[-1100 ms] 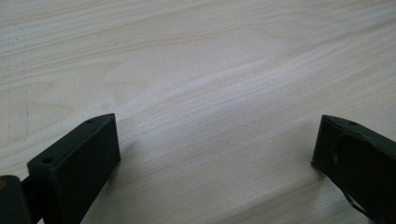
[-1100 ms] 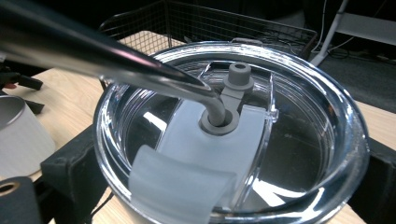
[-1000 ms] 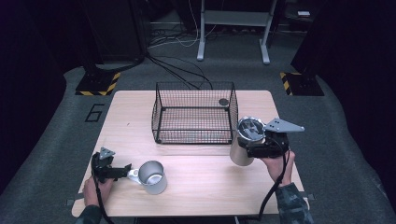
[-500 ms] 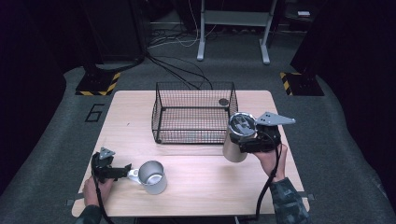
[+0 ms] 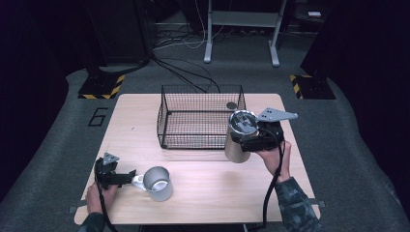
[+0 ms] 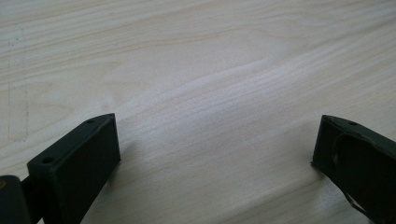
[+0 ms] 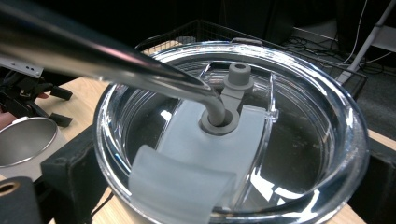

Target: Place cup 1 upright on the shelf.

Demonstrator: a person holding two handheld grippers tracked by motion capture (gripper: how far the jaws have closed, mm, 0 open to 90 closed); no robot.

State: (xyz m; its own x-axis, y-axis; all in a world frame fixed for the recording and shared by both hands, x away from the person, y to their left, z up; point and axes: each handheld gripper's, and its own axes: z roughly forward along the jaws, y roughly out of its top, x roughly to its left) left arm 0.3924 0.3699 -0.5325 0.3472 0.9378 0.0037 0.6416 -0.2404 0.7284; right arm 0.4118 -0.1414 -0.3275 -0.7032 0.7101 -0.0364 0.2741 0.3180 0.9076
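On the right half of the wooden surface (image 5: pixel 208 193), a steel tumbler (image 5: pixel 238 140) is seen from the high view, pinched near its top by the fingers of the right gripper (image 5: pixel 251 137), just beside the front right corner of the wire basket (image 5: pixel 200 118). Whether its base touches the surface cannot be told. From the right gripper view the tumbler's clear lid (image 7: pixel 280 140) is shown close up, with a grey slider (image 7: pixel 201 154) and a bent metal straw (image 7: pixel 93 51) passing through its grommet; the black fingers (image 7: pixel 70 163) are pressed against the tumbler's two sides. A small dark disc (image 5: pixel 231 105) is seen at the basket's far right corner in the high view.

Near the front left of the surface, the left gripper (image 5: pixel 128 178) is held by a hand (image 5: pixel 99 195) just beside the handle of an open steel mug (image 5: pixel 157 182). From the left gripper view its fingers (image 6: pixel 79 158) are shown spread wide over bare wood, nothing between them.
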